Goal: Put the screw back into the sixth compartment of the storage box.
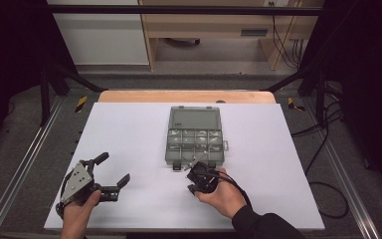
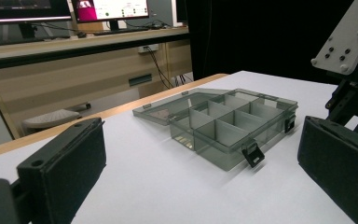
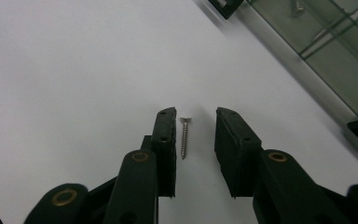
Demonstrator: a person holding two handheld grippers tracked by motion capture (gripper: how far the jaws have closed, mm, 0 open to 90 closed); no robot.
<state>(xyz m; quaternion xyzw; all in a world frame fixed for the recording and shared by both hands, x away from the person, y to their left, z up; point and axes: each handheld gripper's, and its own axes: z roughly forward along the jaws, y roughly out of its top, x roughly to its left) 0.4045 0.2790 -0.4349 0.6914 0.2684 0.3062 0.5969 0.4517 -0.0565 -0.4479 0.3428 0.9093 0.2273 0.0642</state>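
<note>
Steel screw [image 3: 184, 137], one, flat on the white table [image 3: 74, 70] just short of the open compartment box [image 3: 326, 42]. My right gripper [image 3: 193, 119] straddles it: fingers [image 3: 165, 135] part-open, touching nothing, screw's length running parallel between them. Left gripper [image 1: 110, 169] farther off, wide open, empty.

No legible text, label, brand or number found — the monitor screens [image 2: 111, 9] at 11 o'clock in the left gripper view are too blurred to read.

A small silver screw [image 3: 184, 137] lay flat on the white table [image 3: 74, 70], head pointing away, near the compartment box [image 3: 321, 42].
</note>
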